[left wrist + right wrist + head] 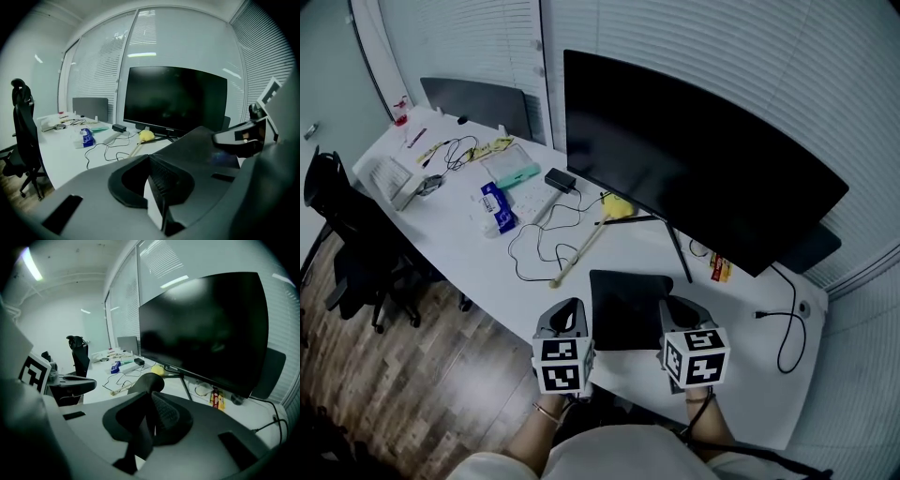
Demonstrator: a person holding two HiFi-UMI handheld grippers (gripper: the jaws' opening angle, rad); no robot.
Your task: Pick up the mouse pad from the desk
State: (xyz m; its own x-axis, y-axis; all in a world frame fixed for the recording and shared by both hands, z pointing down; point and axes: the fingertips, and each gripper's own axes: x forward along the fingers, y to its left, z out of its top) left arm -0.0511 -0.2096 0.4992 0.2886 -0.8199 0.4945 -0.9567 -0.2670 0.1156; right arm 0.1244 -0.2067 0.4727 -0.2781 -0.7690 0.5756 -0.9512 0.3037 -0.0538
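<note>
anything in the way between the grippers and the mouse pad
Nothing visible. The left gripper and the right gripper are each shut on a side edge of the mouse pad. The wooden stick and the monitor stand lie beyond it.

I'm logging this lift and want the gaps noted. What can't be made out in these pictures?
1. Head view: whether the black rectangular mouse pad clears the white desk. The steep downward look hides any gap.
2. Head view: the pad's side edges, covered by the left gripper and right gripper.
3. Head view: print on the red-and-yellow packet, too small.
</note>
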